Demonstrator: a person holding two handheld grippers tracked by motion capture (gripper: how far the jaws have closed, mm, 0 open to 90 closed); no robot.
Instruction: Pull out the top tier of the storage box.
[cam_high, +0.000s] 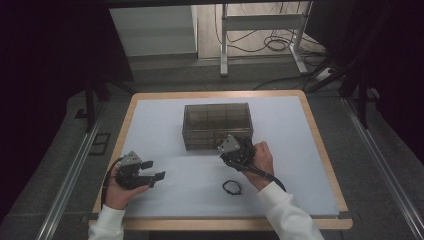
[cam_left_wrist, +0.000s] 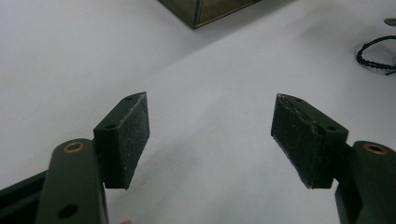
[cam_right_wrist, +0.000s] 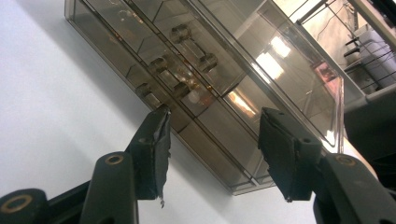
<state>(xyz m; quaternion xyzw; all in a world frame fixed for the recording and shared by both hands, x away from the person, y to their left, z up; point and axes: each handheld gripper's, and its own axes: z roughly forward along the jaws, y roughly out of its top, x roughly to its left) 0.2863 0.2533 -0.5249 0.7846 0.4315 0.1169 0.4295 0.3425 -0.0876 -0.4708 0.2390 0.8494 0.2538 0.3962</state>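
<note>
Fingers (cam_left_wrist: 123, 140) on the left gripper (cam_high: 152, 170) are wide apart, with nothing between them but the white table top (cam_high: 295, 150). It sits low near the front left corner of the table, held in the person's left hand (cam_high: 120, 192), and it points toward the right side.

Over on the right gripper (cam_high: 230, 146), the fingers (cam_right_wrist: 154, 149) are also apart and press on nothing. In the right gripper view they point at the front of a small see-through brown drawer box (cam_right_wrist: 210, 84). One finger tip is right up by the bottom drawer's front; I cannot tell if it touches. The right hand (cam_high: 260, 157) holds this gripper just in front of the box's right front corner.

That drawer box (cam_high: 217, 126) stands in the middle of the table, a bit toward the back edge. Little round knobs (cam_right_wrist: 180, 32) show on its drawers.

A small black loop of cord (cam_high: 232, 187) lies flat on the table near the front edge, just beside the right sleeve (cam_high: 287, 215). It also shows at the far right of the left gripper view (cam_left_wrist: 376, 56).
</note>
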